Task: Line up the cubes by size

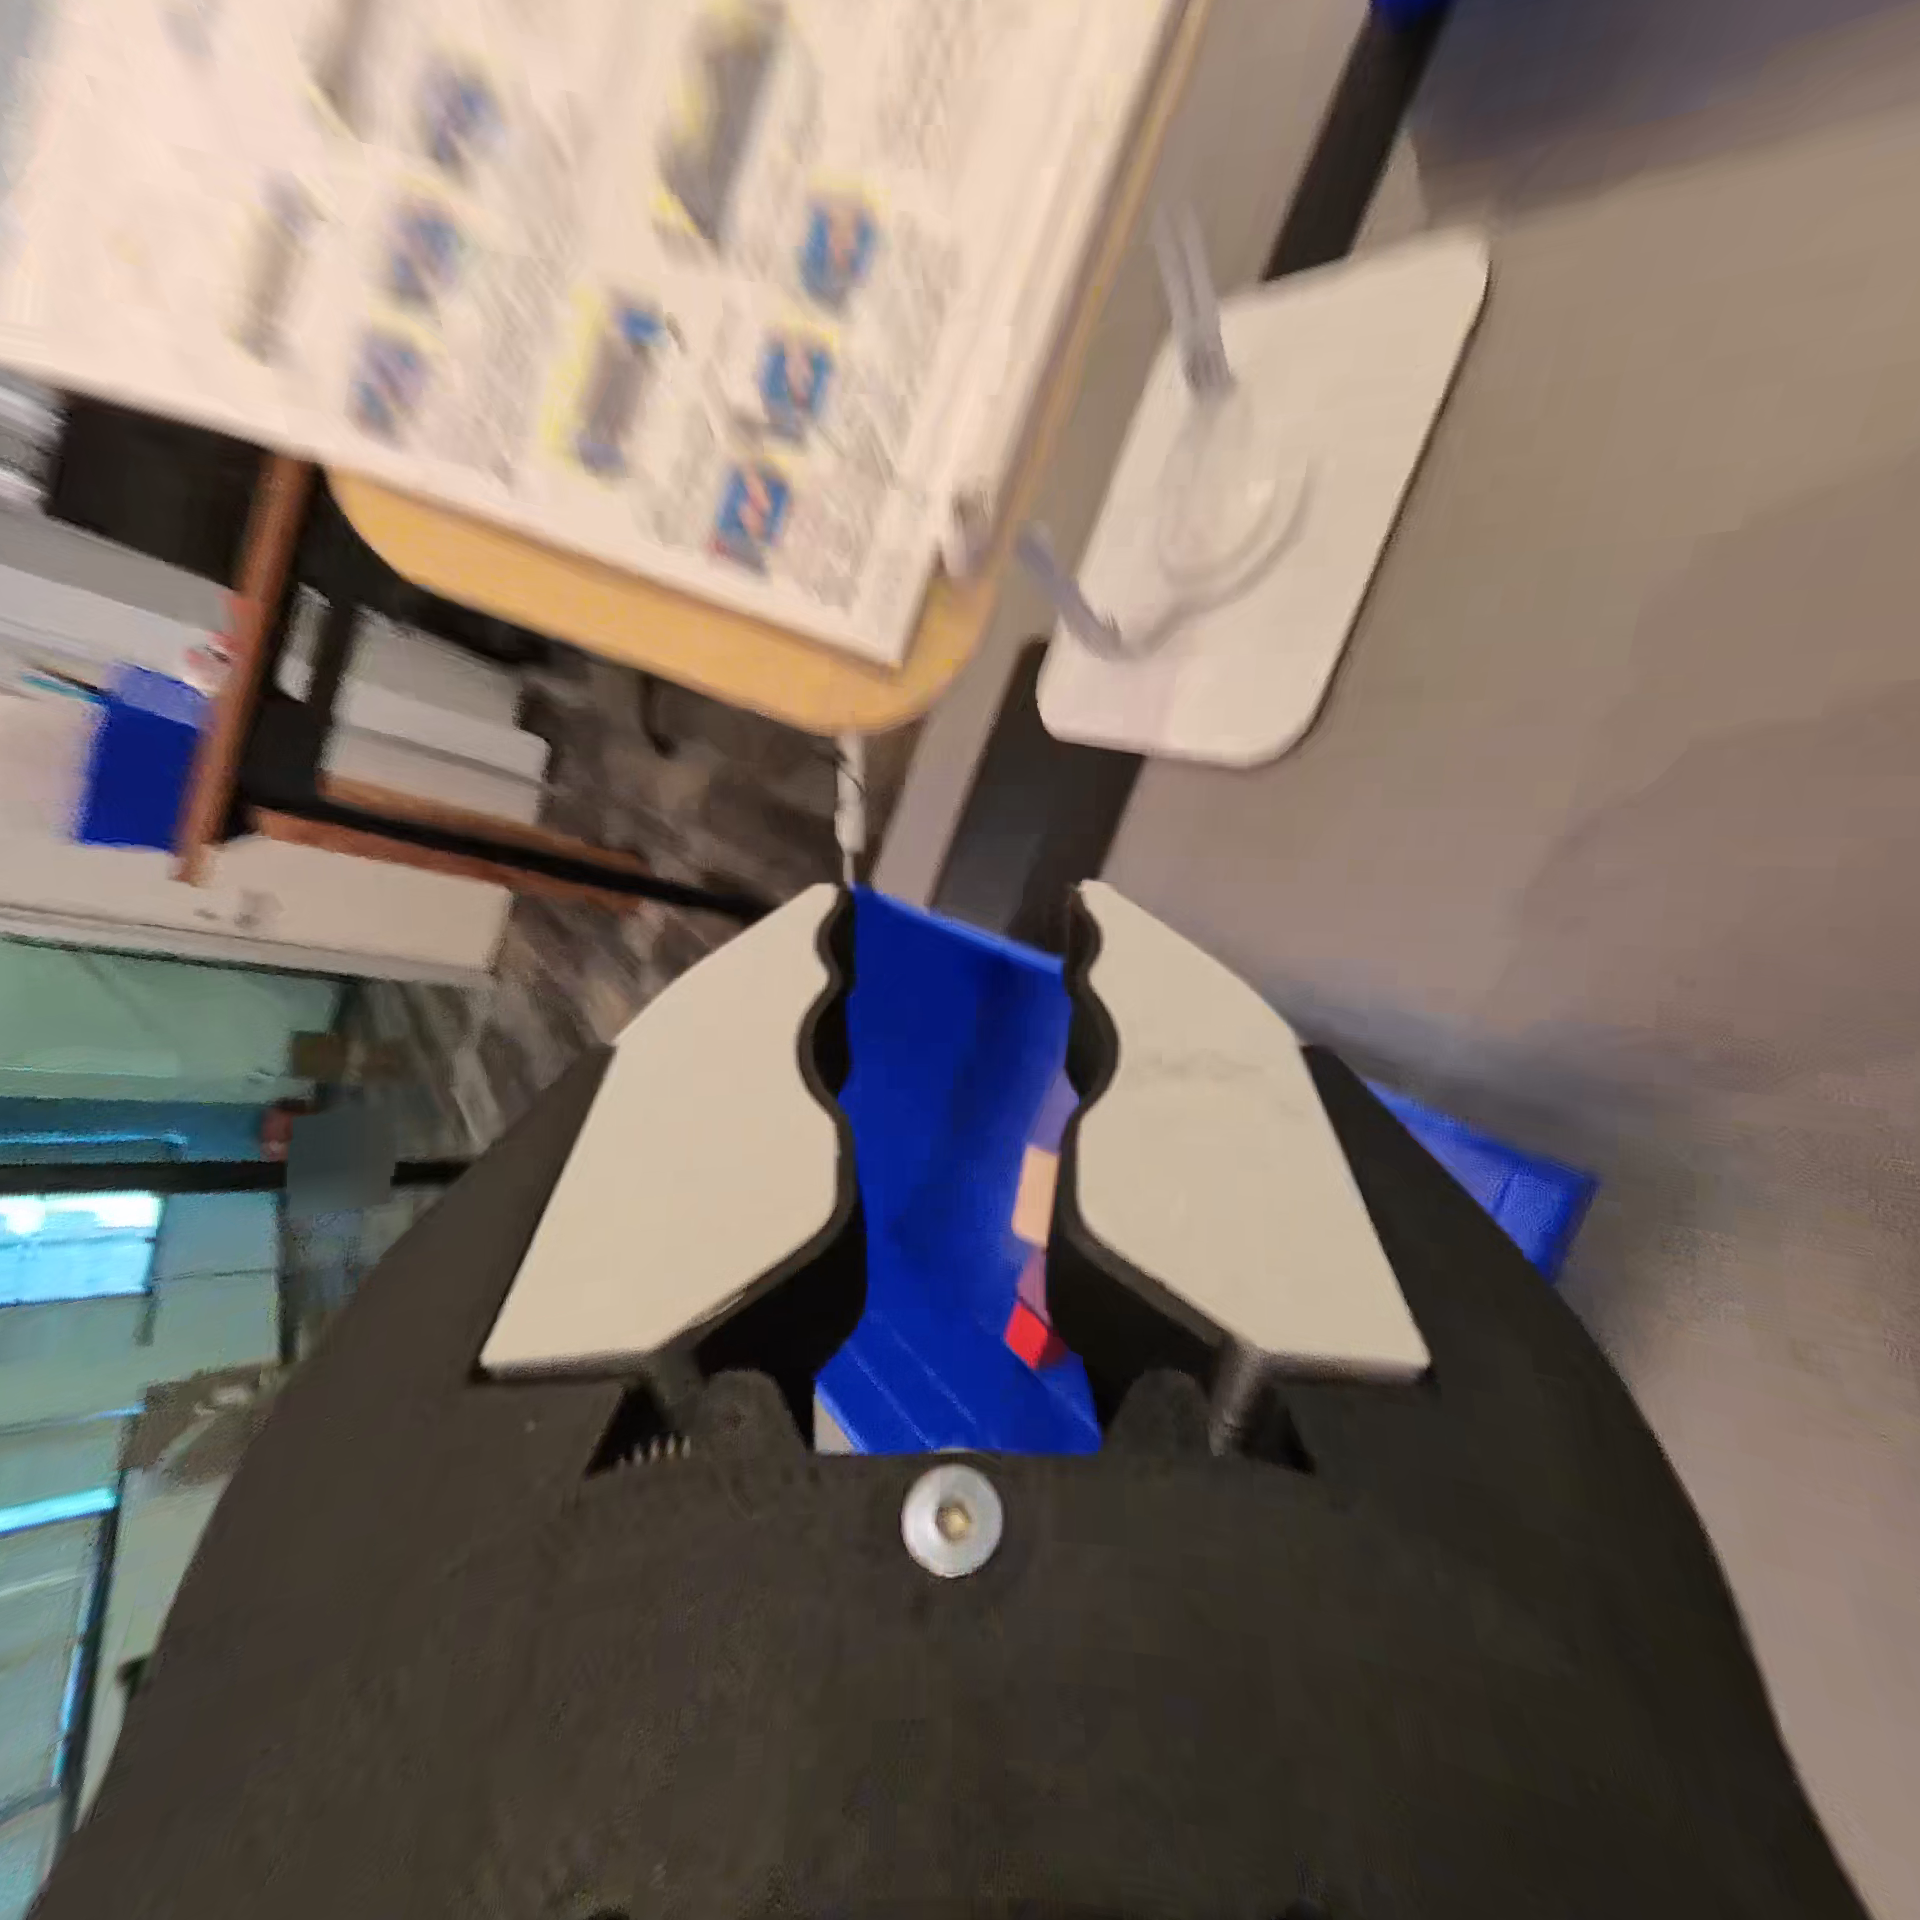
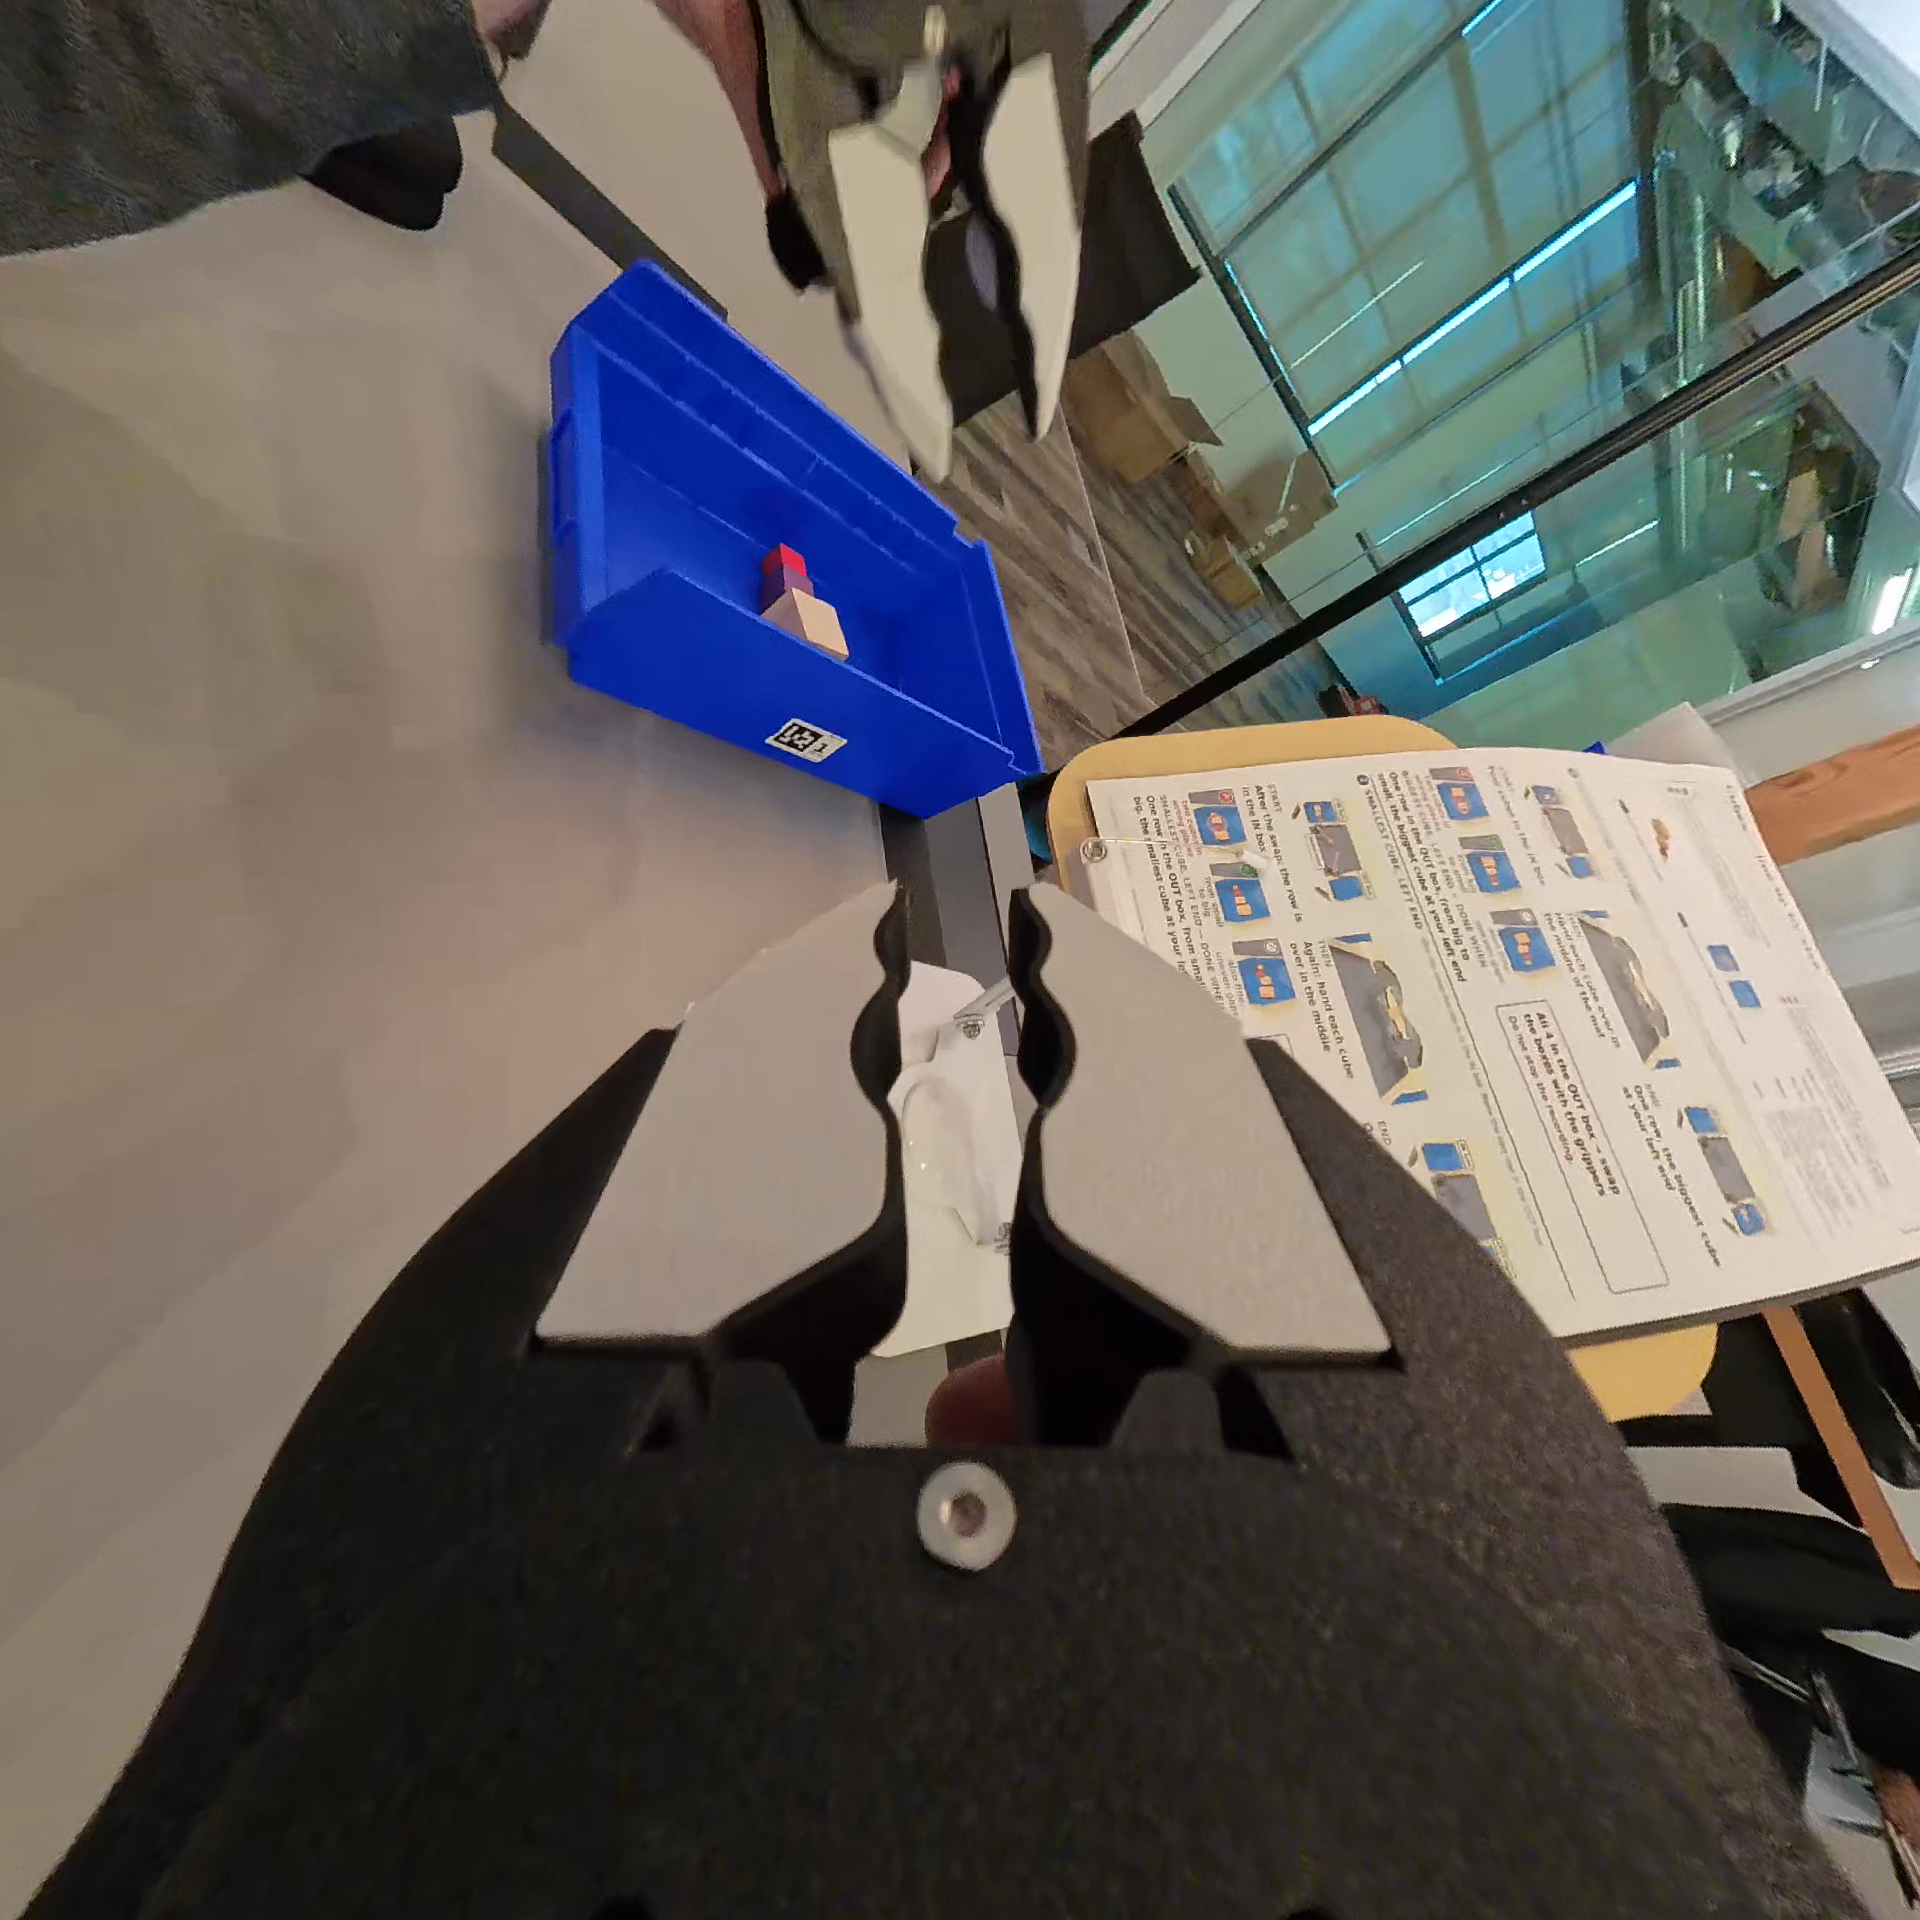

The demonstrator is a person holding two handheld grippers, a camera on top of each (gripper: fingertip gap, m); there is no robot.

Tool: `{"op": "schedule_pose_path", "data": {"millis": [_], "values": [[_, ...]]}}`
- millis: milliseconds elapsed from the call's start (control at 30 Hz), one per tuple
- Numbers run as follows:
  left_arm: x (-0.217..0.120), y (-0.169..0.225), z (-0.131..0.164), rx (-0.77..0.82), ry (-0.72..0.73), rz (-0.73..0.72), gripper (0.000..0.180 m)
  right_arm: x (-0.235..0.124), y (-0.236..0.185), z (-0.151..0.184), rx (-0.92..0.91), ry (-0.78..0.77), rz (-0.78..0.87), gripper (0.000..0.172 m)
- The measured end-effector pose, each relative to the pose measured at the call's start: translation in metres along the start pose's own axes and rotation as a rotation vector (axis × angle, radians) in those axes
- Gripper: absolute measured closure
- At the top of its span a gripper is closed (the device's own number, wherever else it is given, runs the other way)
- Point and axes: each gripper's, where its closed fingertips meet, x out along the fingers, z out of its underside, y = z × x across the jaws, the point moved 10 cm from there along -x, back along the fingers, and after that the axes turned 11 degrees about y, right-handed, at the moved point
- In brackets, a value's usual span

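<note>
A blue bin (image 2: 717, 675) sits on the grey table (image 2: 260, 831). In it a red cube (image 2: 781, 561), a purple cube (image 2: 787, 590) and a larger tan cube (image 2: 821, 629) touch in a row. My left gripper (image 2: 987, 436) hovers above the bin's far side, open and empty. In the blurred left wrist view it (image 1: 961, 904) looks down into the bin (image 1: 935, 1091), with the red cube (image 1: 1029, 1340) and the tan cube (image 1: 1039, 1195) beside its right finger. My right gripper (image 2: 961, 904) is open and empty, near the table's edge and apart from the bin.
A white stand base (image 2: 945, 1143) lies under my right gripper; it also shows in the left wrist view (image 1: 1268, 499). A printed instruction sheet (image 2: 1507, 987) on a tan board stands beyond the table edge. A person's grey sleeve (image 2: 208, 104) is at the top left.
</note>
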Motion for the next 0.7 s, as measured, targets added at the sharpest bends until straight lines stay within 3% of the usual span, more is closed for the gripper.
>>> {"op": "schedule_pose_path", "data": {"millis": [33, 233, 500, 600, 700], "values": [[0.009, -0.003, 0.018, -0.016, -0.061, 0.022, 0.14, -0.002, 0.001, 0.0, 0.008, 0.015, 0.0, 0.155], [0.053, -0.001, 0.102, -0.116, -0.396, 0.218, 0.114, -0.005, 0.001, -0.003, 0.042, 0.067, -0.025, 0.154], [0.087, 0.006, 0.165, -0.17, -0.521, 0.337, 0.117, 0.004, -0.006, 0.0, 0.055, 0.066, -0.077, 0.154], [0.091, 0.006, 0.177, -0.194, -0.533, 0.345, 0.118, 0.008, -0.007, 0.004, 0.058, 0.057, -0.09, 0.154], [0.095, 0.009, 0.182, -0.193, -0.525, 0.362, 0.13, 0.012, -0.01, 0.005, 0.052, 0.043, -0.101, 0.154]]}}
